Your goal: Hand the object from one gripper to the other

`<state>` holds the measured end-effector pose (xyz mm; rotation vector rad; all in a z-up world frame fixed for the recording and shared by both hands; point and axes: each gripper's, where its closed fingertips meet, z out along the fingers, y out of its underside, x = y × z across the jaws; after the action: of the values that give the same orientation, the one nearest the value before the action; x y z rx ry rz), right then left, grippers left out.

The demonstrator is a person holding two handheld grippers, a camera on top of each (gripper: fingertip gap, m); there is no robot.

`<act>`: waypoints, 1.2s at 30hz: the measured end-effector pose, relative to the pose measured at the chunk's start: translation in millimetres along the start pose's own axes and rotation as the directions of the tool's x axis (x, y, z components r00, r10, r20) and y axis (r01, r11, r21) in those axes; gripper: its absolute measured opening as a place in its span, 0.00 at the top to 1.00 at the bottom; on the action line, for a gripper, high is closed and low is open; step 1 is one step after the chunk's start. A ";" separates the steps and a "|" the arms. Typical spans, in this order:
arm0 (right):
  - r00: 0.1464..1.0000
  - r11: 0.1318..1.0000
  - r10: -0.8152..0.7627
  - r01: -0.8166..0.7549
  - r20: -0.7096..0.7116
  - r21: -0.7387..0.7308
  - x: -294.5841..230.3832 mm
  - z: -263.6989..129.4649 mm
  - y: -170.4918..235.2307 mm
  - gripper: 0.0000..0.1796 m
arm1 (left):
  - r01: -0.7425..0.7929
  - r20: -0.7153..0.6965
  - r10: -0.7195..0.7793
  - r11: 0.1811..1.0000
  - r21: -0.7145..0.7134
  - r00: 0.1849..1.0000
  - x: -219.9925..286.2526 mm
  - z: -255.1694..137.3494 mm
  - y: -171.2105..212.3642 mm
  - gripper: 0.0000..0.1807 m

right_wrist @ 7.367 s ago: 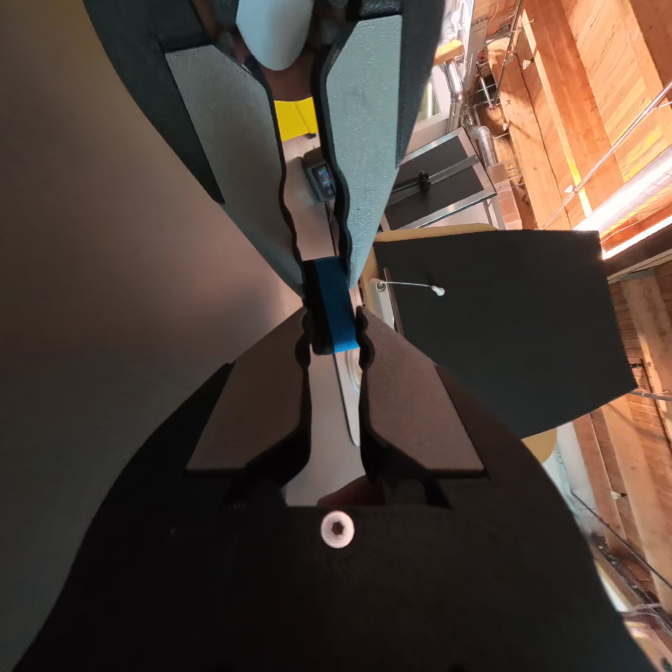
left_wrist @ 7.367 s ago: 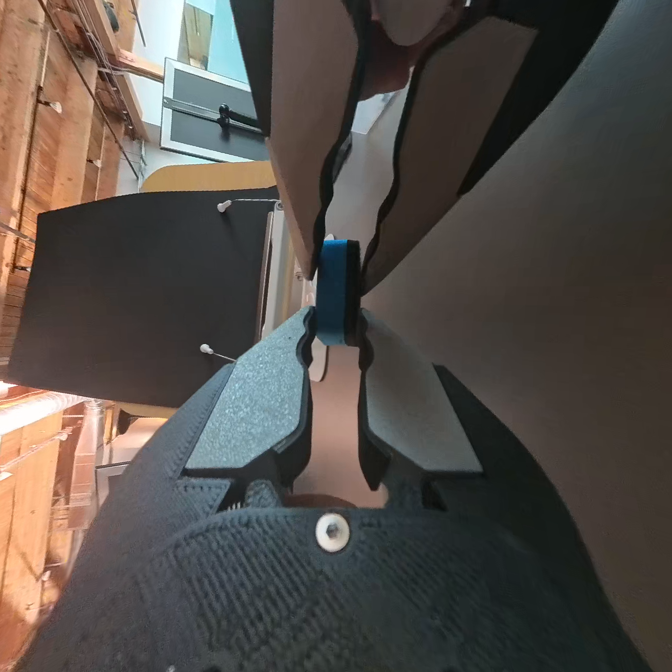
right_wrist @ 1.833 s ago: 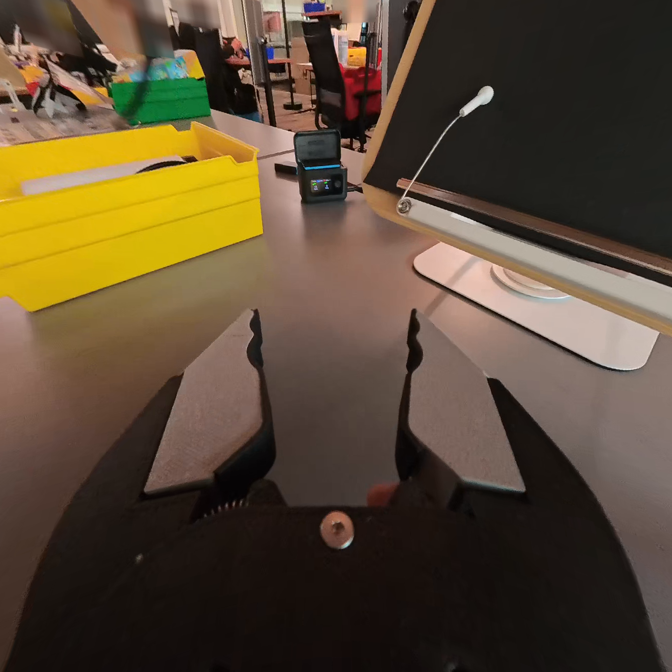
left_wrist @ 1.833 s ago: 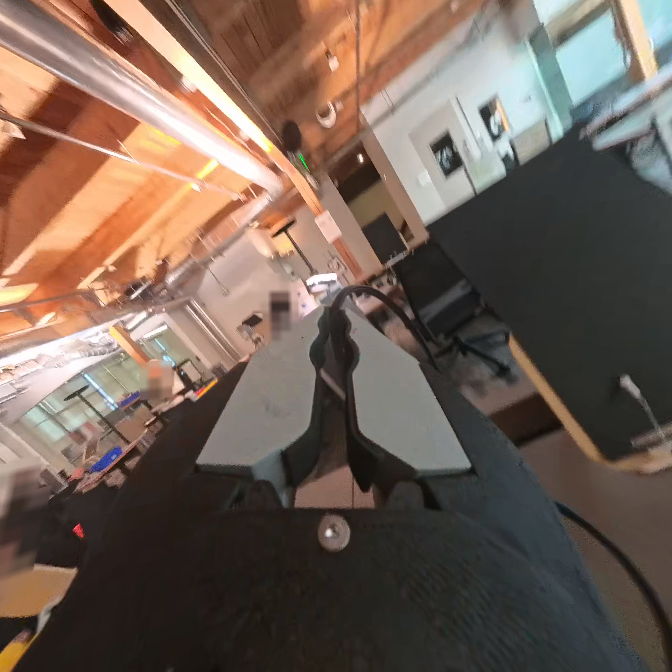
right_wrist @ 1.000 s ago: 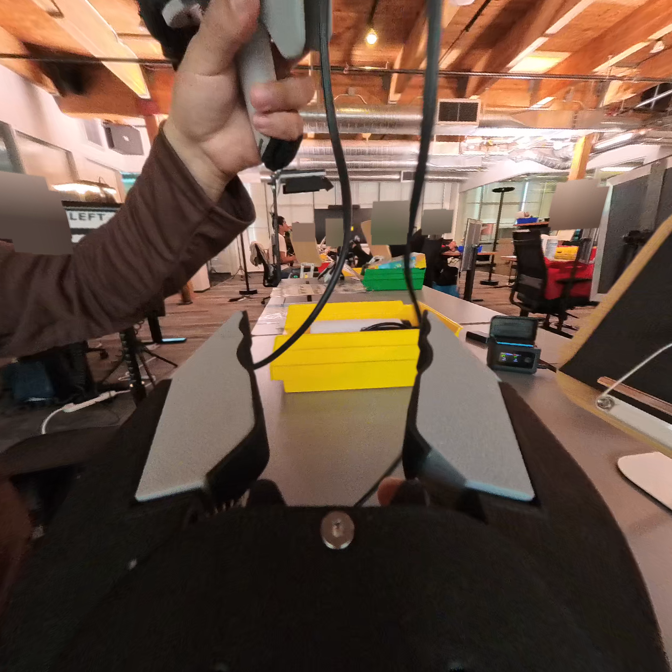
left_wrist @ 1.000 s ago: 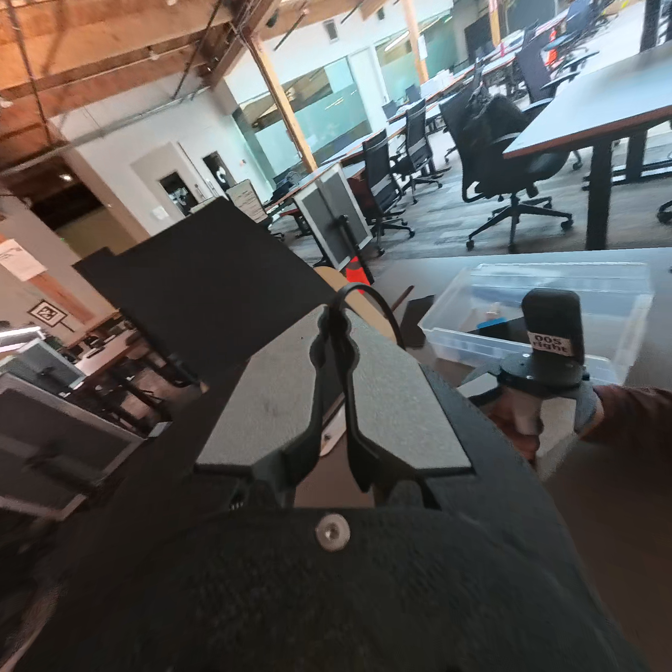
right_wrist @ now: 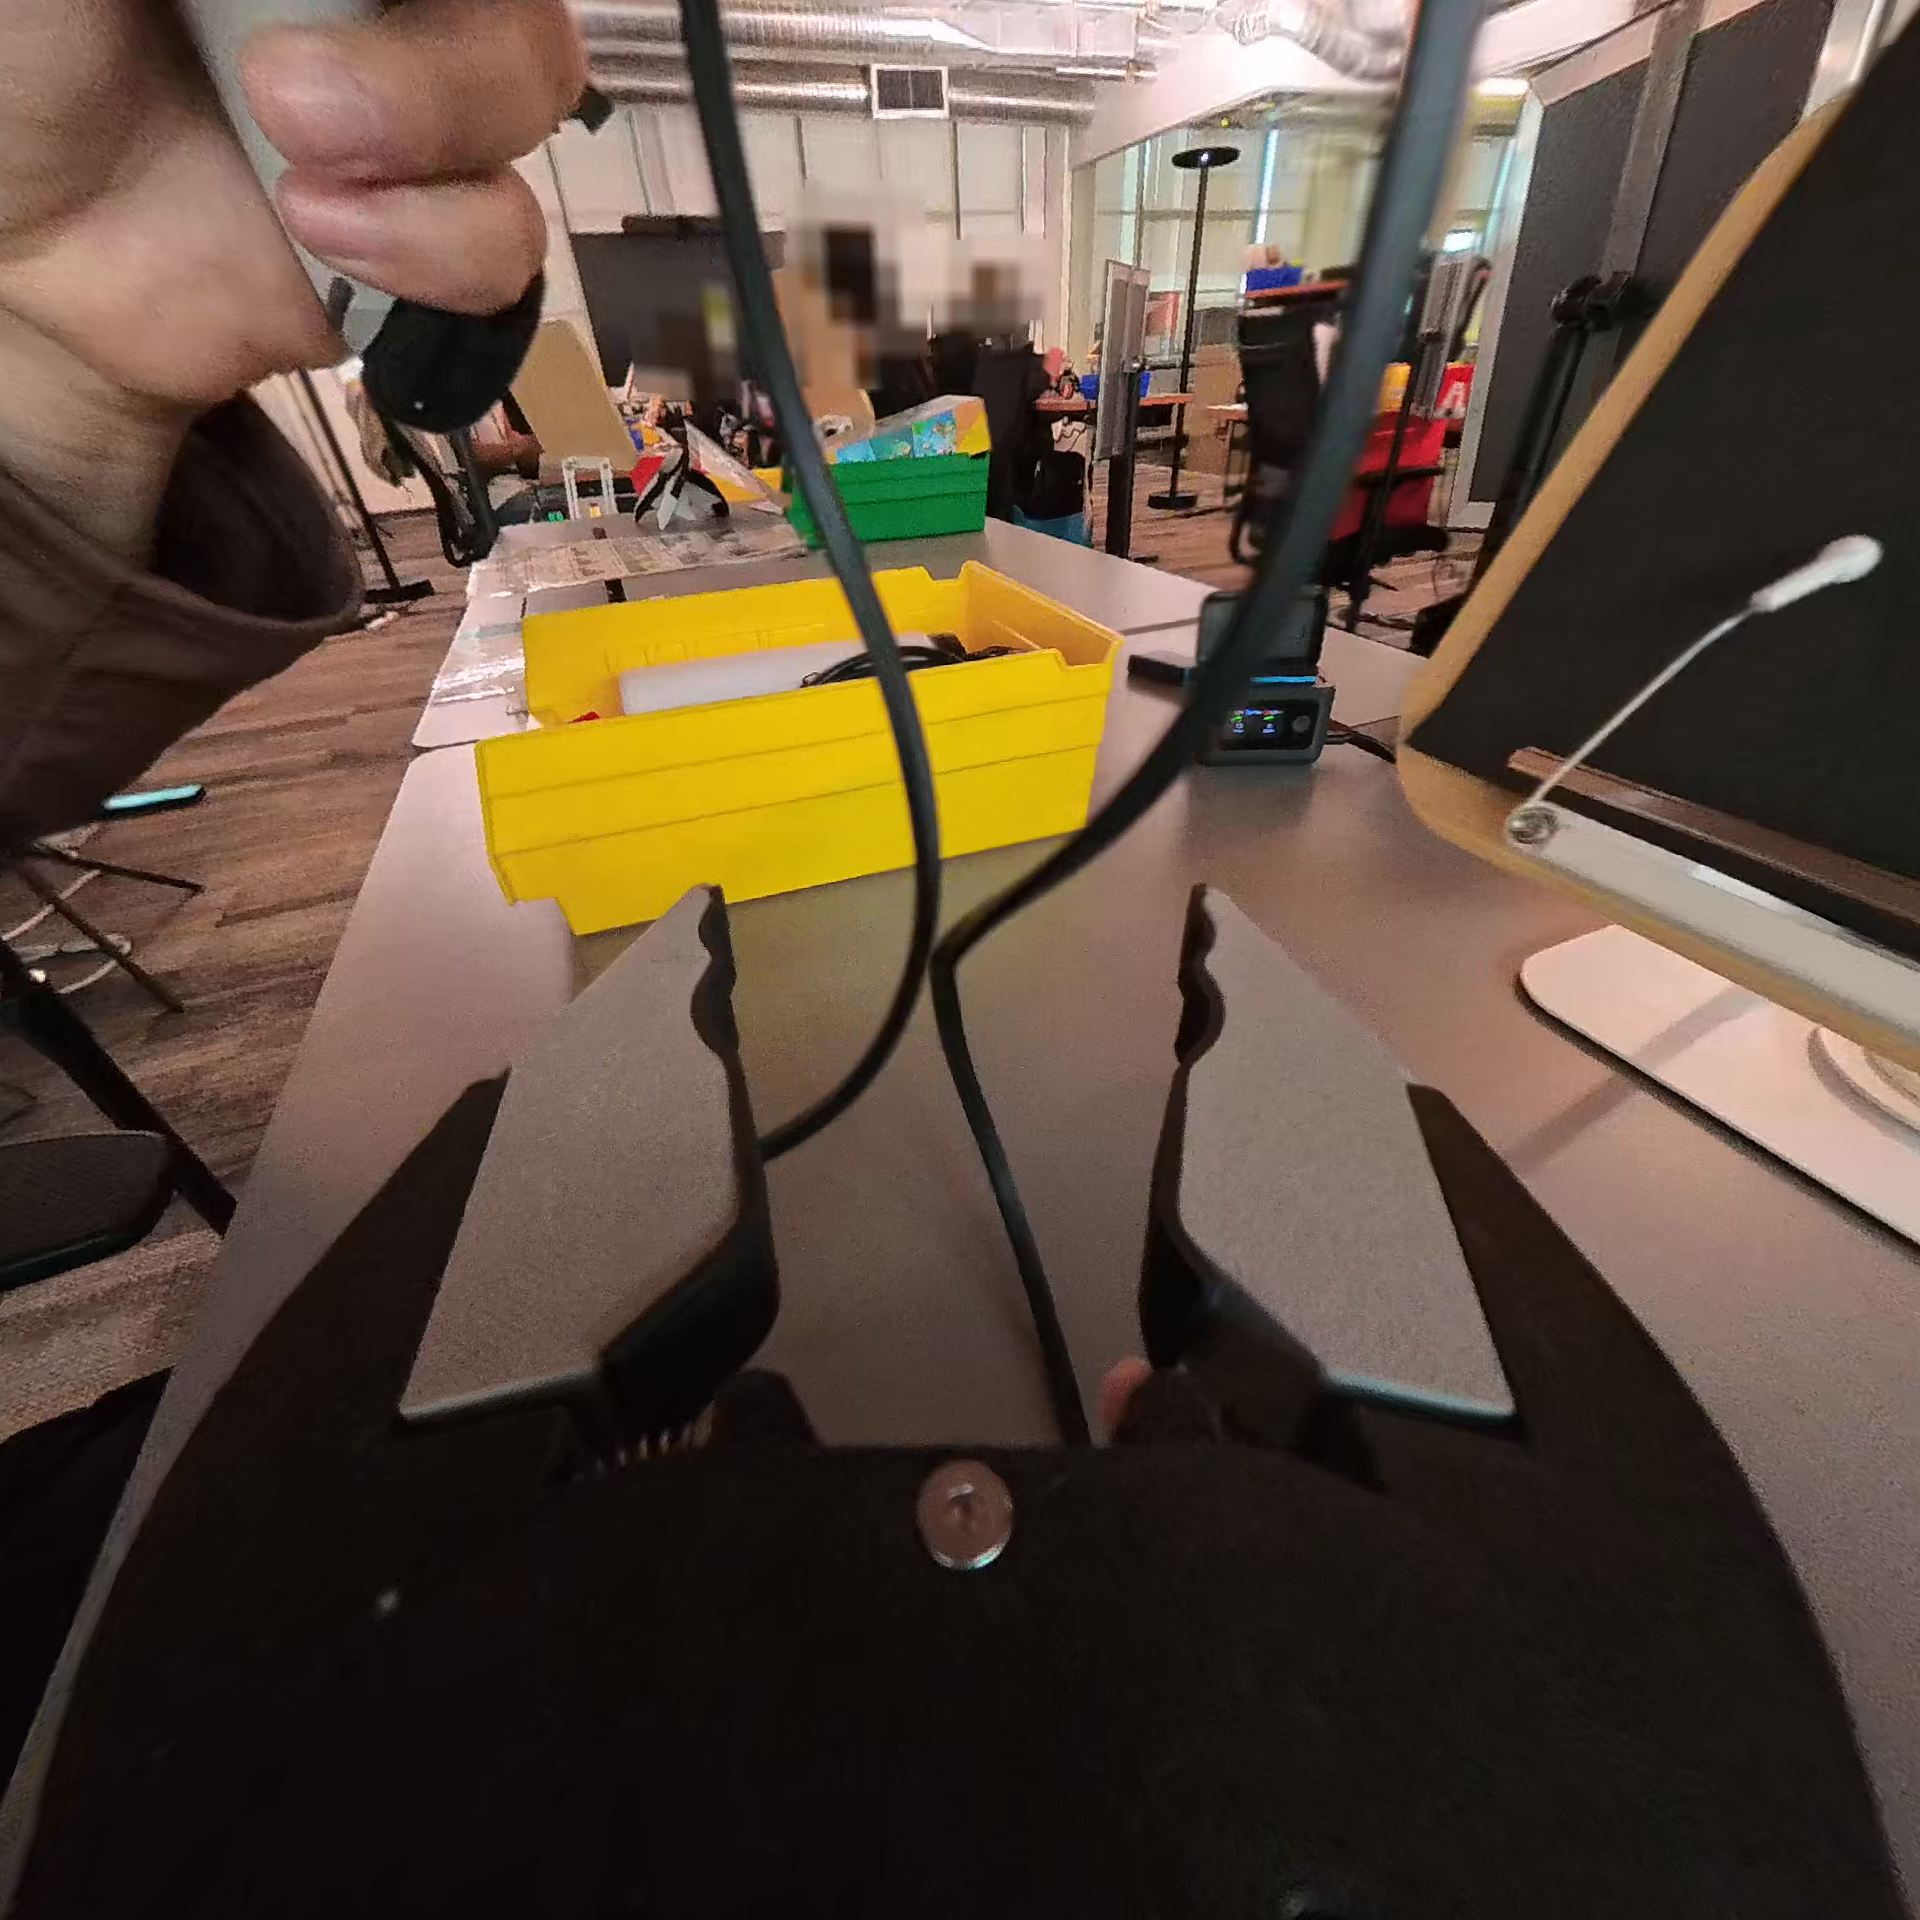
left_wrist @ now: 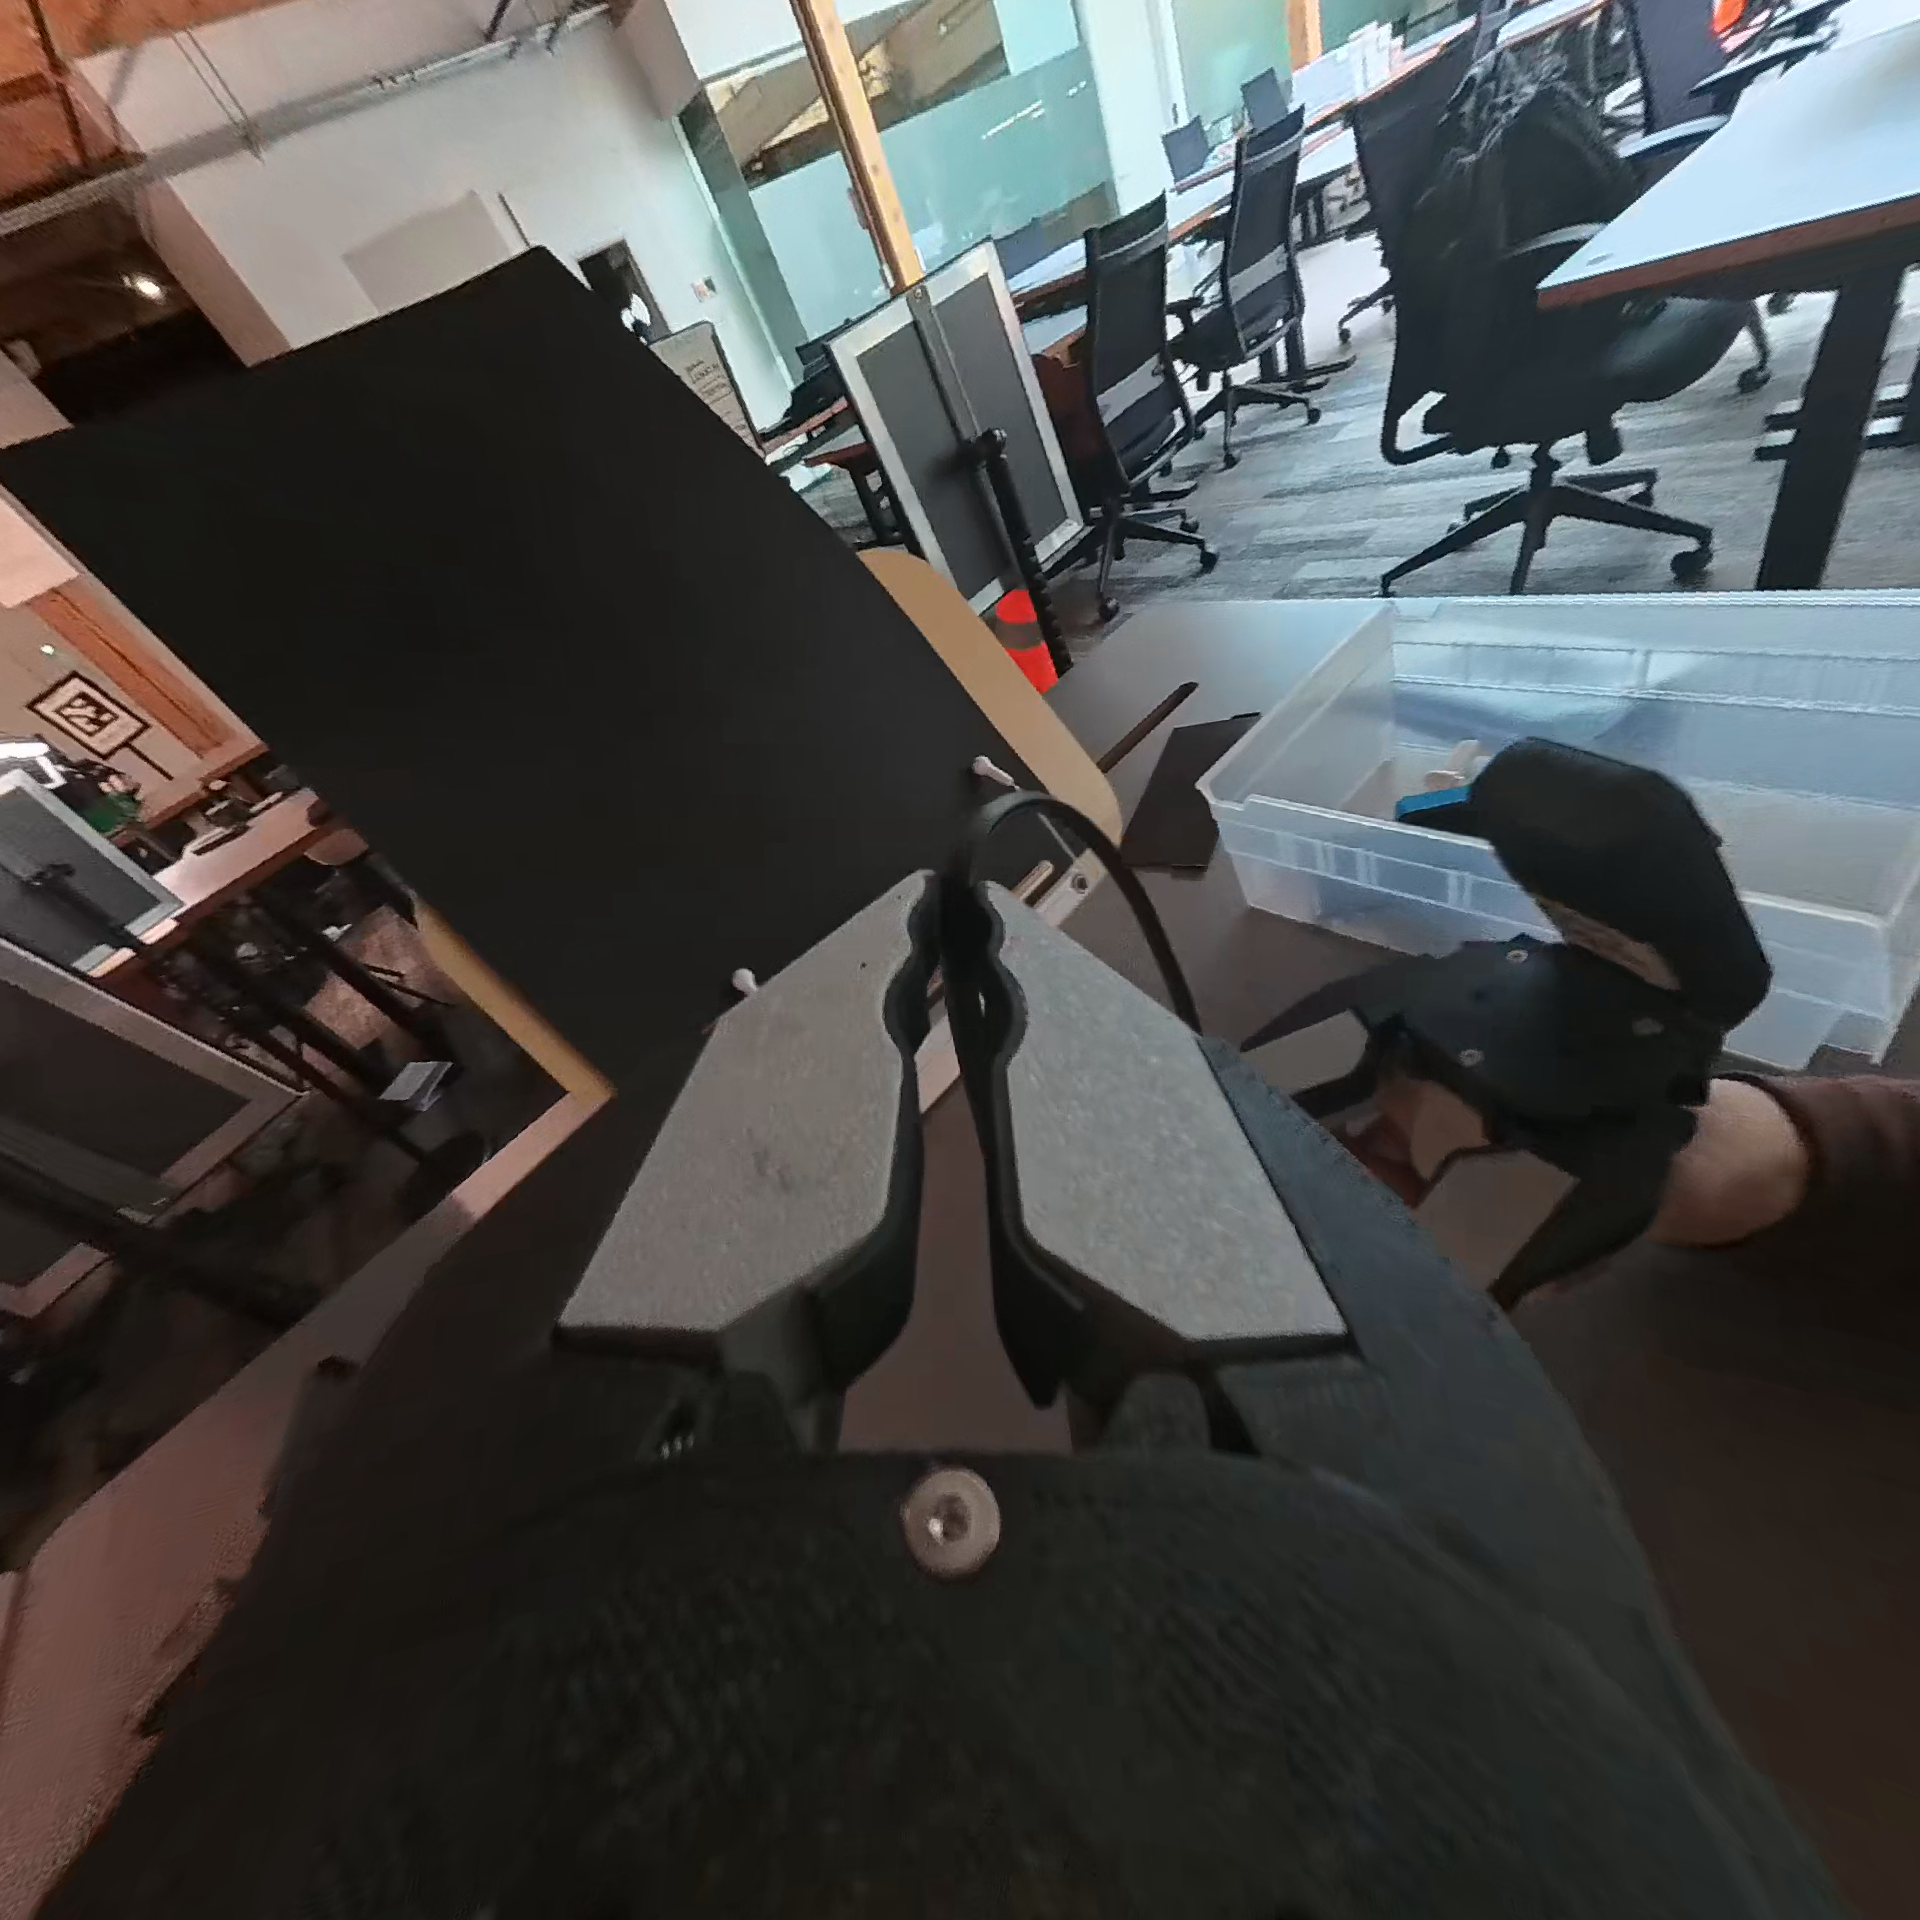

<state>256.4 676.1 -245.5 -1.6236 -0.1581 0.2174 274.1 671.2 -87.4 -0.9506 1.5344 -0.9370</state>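
Our left fingers (left_wrist: 914,1122) are pinched together on a thin black cable (left_wrist: 1127,925), which loops up out of the tips and arcs off to the right. That's the object we take for the handover, tho the task never names it. The left gripper (left_wrist: 961,935) sits high w/ the cable hanging free, prob. so the slack drops where the other gripper can reach it.

In the right wrist view our right fingers (right_wrist: 1309,1174) are spread wide w/ nothing clamped. Two strands of cable hang down thru the gap of the right gripper (right_wrist: 956,914); one runs back btwn the fingers toward the palm. Whether it touches either pad we can't tell. Held low over the tabletop (right_wrist: 1299,862), mouth open under the strands, it looks set to take the cable.

The hand (right_wrist: 156,208) holding the left gripper is up at top left. Further out: yellow bin (right_wrist: 790,790), dark board (right_wrist: 1766,499) on a stand at right; in the left view, clear bin (left_wrist: 1621,727) behind the right gripper.

Judgement: handover not done yet; left has it, right is lined up.
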 end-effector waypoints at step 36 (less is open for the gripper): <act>0.996 0.947 0.092 -0.086 -0.003 0.309 36.1 -54.5 -60.7 1.00 | 0.213 -0.399 -0.229 0.973 -0.085 0.888 84.2 75.4 154.9 1.00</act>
<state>306.1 635.6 -183.5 -1.3214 -0.0347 0.2832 322.3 645.5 -271.2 -1.0179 1.8214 -1.3380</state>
